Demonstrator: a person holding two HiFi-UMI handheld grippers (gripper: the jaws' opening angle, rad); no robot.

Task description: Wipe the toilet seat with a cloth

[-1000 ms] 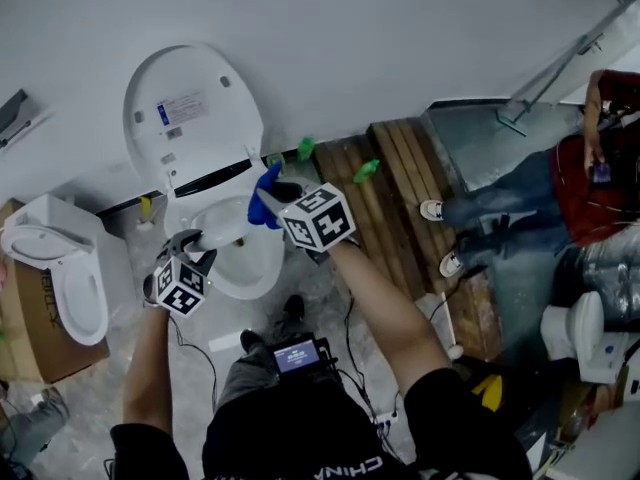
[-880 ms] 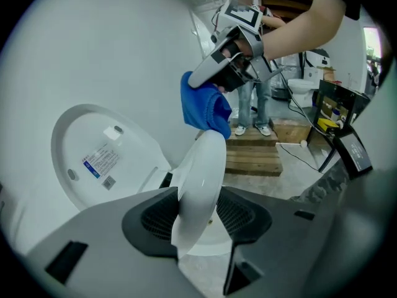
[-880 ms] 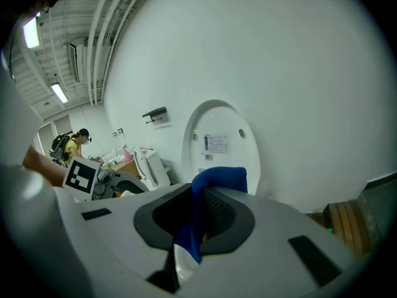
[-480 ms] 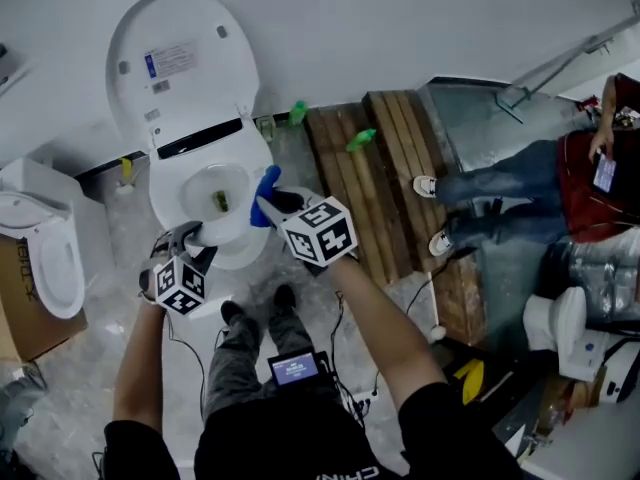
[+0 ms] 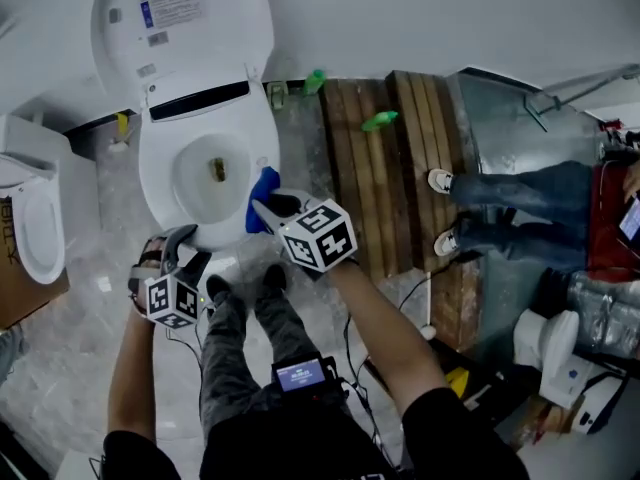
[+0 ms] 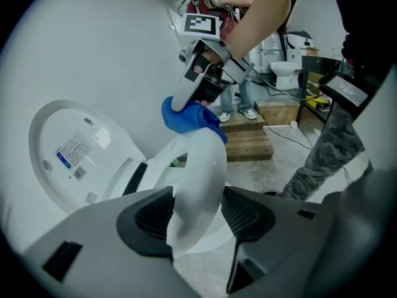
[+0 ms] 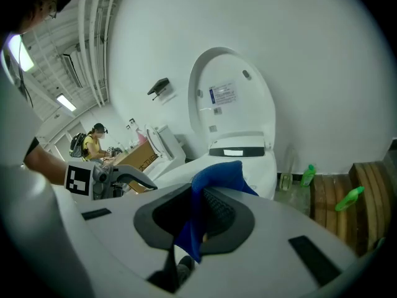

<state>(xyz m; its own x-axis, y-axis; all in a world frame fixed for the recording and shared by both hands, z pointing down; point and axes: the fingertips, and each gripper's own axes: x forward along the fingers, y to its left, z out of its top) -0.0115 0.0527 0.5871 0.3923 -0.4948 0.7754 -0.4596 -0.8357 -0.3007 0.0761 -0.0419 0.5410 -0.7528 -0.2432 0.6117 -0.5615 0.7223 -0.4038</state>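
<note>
The white toilet seat (image 5: 156,173) lies around the bowl, and its lid (image 5: 185,23) stands up against the wall. My left gripper (image 5: 180,246) is at the seat's front edge. Its jaws are opening, and the seat ring (image 6: 198,185) runs between the pads without a clear squeeze. My right gripper (image 5: 268,206) is shut on a blue cloth (image 5: 263,186) and holds it against the seat's right side. The right gripper view shows the cloth (image 7: 214,179) bunched between the pads, with the lid (image 7: 232,98) behind it. The left gripper view shows the cloth (image 6: 186,117) resting on the ring's far end.
A second toilet (image 5: 30,208) stands on a cardboard box (image 5: 15,288) at the left. A wooden pallet (image 5: 385,168) with two green bottles (image 5: 380,120) lies to the right of the bowl. Past it are a seated person's legs (image 5: 500,208). My own feet (image 5: 240,288) stand just before the bowl.
The head view has tilted, so the toilet now sits higher in the frame. The left gripper has drawn back slightly toward the seat's front edge. The right gripper keeps the cloth at the right rim.
</note>
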